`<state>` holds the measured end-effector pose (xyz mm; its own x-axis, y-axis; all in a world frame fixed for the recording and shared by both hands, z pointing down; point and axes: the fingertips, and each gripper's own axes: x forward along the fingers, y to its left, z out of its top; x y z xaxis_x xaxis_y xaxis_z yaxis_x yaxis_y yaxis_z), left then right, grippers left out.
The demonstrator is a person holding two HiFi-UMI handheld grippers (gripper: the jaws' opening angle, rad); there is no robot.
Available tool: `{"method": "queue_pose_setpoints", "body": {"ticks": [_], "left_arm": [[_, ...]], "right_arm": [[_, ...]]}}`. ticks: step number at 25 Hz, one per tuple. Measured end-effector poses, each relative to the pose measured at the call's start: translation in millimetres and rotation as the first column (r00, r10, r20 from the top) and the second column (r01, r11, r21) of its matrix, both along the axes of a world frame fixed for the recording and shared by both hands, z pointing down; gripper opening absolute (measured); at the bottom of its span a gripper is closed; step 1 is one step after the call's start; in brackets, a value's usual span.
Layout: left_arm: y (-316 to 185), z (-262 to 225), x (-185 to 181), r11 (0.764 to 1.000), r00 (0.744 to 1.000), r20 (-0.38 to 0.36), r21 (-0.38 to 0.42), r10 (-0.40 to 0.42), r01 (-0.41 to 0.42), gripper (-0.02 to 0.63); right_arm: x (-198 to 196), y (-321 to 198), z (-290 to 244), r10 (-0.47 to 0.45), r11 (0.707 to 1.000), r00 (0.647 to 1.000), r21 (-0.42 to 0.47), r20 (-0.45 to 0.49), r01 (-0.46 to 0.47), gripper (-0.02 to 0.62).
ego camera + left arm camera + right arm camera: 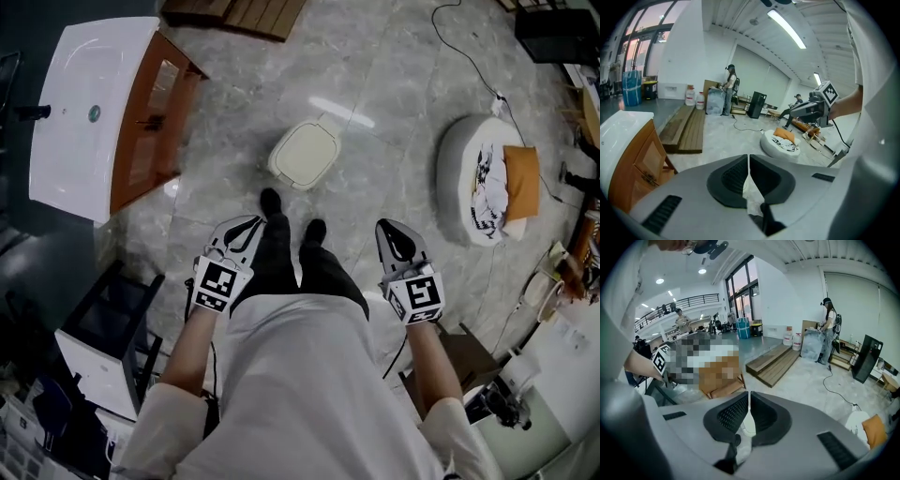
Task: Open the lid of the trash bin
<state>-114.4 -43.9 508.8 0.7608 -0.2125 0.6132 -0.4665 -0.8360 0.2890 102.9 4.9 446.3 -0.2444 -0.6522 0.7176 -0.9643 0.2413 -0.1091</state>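
A cream trash bin [305, 153] with its lid down stands on the grey marble floor, just ahead of the person's black shoes [271, 202]. My left gripper [249, 225] is held at waist height, left of the legs, nearer to me than the bin and apart from it. Its jaws are shut with nothing between them, as the left gripper view [748, 158] also shows. My right gripper [390, 229] hangs right of the legs, shut and empty too [749, 395]. Neither gripper touches the bin.
A white washbasin [89, 108] on a wooden cabinet [155, 112] stands at the left. A round white cushion [469, 178] with an orange pillow [521, 183] lies at the right. A cable [466, 58] runs across the floor, and wooden planks [239, 14] lie at the back.
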Motion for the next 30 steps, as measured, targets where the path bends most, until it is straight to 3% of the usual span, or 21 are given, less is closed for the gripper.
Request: {"method": "queue_pose_setpoints", "body": {"ticks": [6, 14, 21, 30], "left_arm": [[10, 37, 17, 0.995, 0.996, 0.006, -0.05, 0.089, -0.088, 0.028], [11, 80, 28, 0.99, 0.994, 0.026, -0.097, 0.109, -0.106, 0.028], [15, 126, 33, 0.989, 0.992, 0.086, -0.123, 0.09, -0.079, 0.028], [18, 189, 42, 0.984, 0.99, 0.143, -0.175, -0.006, 0.031, 0.028]], "right_arm": [[-6, 8, 22, 0.032, 0.998, 0.999, -0.052, 0.015, -0.032, 0.037], [-6, 23, 56, -0.007, 0.991, 0.999, -0.13, 0.034, 0.011, 0.037], [-11, 34, 90, -0.086, 0.978, 0.992, -0.183, 0.09, 0.102, 0.037], [-1, 26, 135, -0.148, 0.959, 0.975, -0.218, 0.168, 0.183, 0.037]]}}
